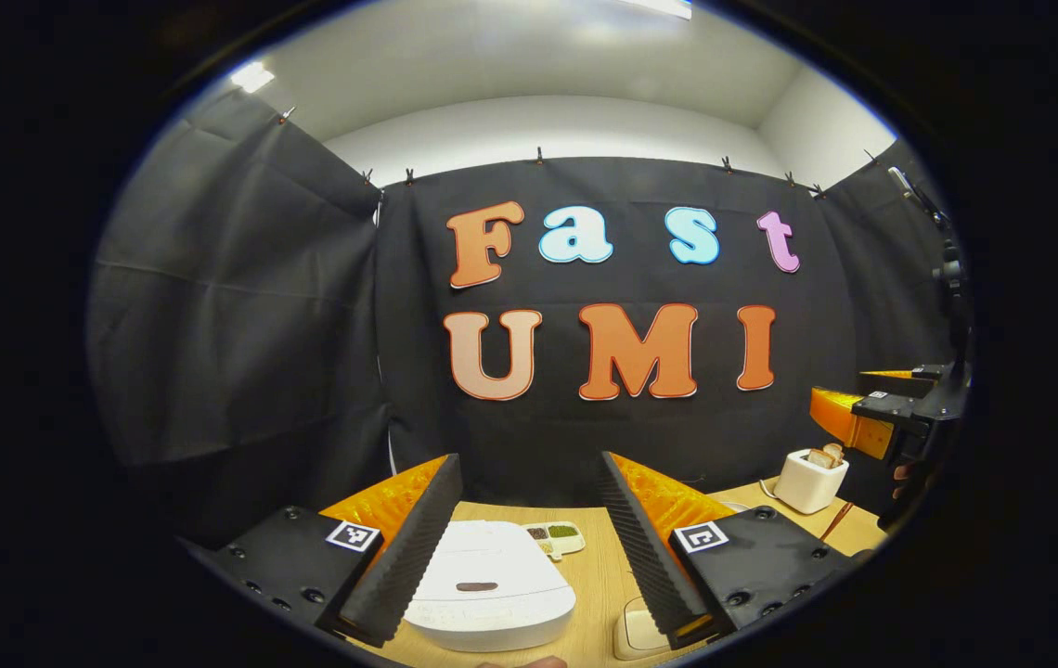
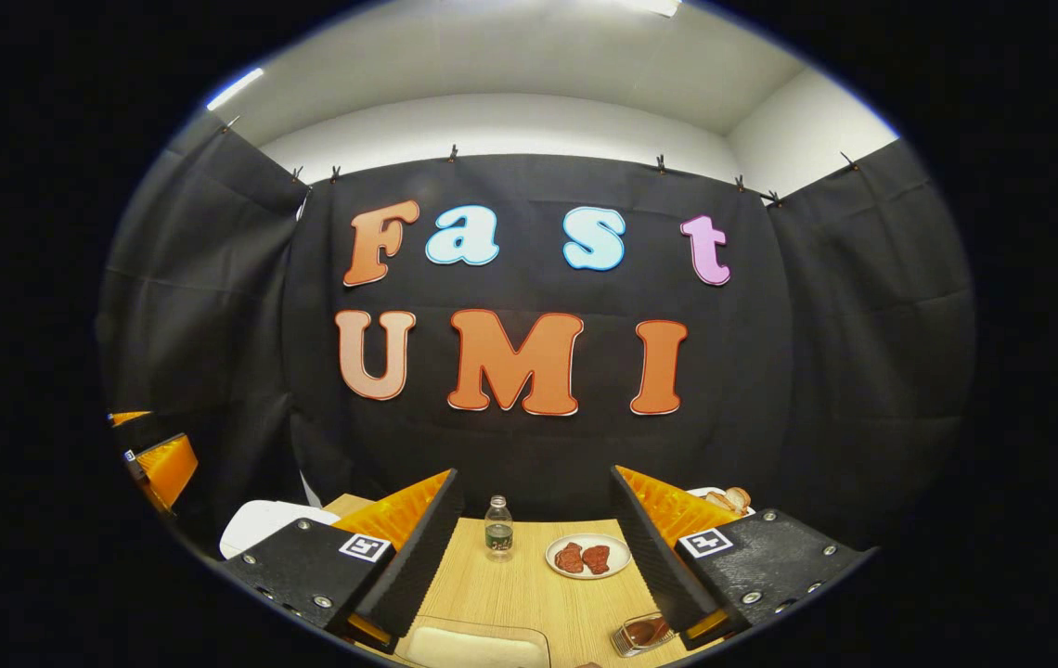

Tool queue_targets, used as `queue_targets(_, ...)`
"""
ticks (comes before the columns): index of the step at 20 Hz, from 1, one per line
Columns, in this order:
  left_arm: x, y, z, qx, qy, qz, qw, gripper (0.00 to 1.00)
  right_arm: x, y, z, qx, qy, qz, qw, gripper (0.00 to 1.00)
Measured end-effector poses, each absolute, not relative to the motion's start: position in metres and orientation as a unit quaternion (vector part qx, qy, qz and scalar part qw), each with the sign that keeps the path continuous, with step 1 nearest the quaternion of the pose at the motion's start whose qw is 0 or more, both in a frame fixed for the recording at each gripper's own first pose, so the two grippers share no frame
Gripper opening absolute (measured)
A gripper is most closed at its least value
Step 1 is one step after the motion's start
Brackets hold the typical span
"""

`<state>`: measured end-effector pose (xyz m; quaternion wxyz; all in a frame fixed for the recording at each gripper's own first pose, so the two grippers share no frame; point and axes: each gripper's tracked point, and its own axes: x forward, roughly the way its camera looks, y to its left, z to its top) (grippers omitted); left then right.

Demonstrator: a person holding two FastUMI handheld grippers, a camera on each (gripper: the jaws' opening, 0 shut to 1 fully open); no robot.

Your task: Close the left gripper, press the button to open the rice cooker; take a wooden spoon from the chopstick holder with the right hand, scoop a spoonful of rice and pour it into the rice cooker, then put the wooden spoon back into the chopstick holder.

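The white rice cooker (image 1: 489, 584) stands shut on the wooden table, its dark button (image 1: 477, 586) on the lid. My left gripper (image 1: 529, 459) hovers above and just in front of it, open, with nothing between its fingers. The cooker's rounded edge (image 2: 260, 524) also shows low at the left of the right gripper view, under the left gripper (image 2: 158, 464). My right gripper (image 2: 534, 475) is open and empty above the table. A hand (image 1: 905, 478) holds the right gripper (image 1: 849, 394) up at the far right, above a thin brown stick (image 1: 837, 521) that lies on the table.
A small divided tray of grains (image 1: 555, 536) sits behind the cooker. A white toaster with bread (image 1: 810, 480) stands at the right. A white container (image 2: 478, 647), a water bottle (image 2: 497, 529), a plate of red meat (image 2: 588, 557) and a glass jar (image 2: 645, 633) lie ahead of the right gripper.
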<state>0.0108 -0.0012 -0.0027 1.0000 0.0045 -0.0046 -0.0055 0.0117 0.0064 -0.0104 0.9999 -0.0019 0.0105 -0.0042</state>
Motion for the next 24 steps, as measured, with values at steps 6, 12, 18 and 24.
queue_targets(6, 0.013, 0.002, -0.004, 0.004, -0.003, -0.002, 1.0, 0.99, 0.015, 0.009, -0.015, -0.001, 0.016, -0.003, 1.0, 0.97)
queue_targets(12, 0.017, 0.004, -0.003, 0.006, -0.006, -0.001, 1.0, 0.99, 0.019, 0.013, -0.018, -0.002, 0.018, -0.003, 1.0, 0.97)
queue_targets(18, 0.022, 0.004, -0.005, 0.005, -0.005, 0.008, 1.0, 1.0, 0.024, 0.012, -0.021, -0.01, 0.02, 0.002, 1.0, 0.97)
queue_targets(24, 0.022, -0.005, -0.001, 0.007, -0.013, 0.005, 1.0, 0.99, 0.026, -0.001, -0.03, -0.002, 0.028, -0.002, 1.0, 0.97)
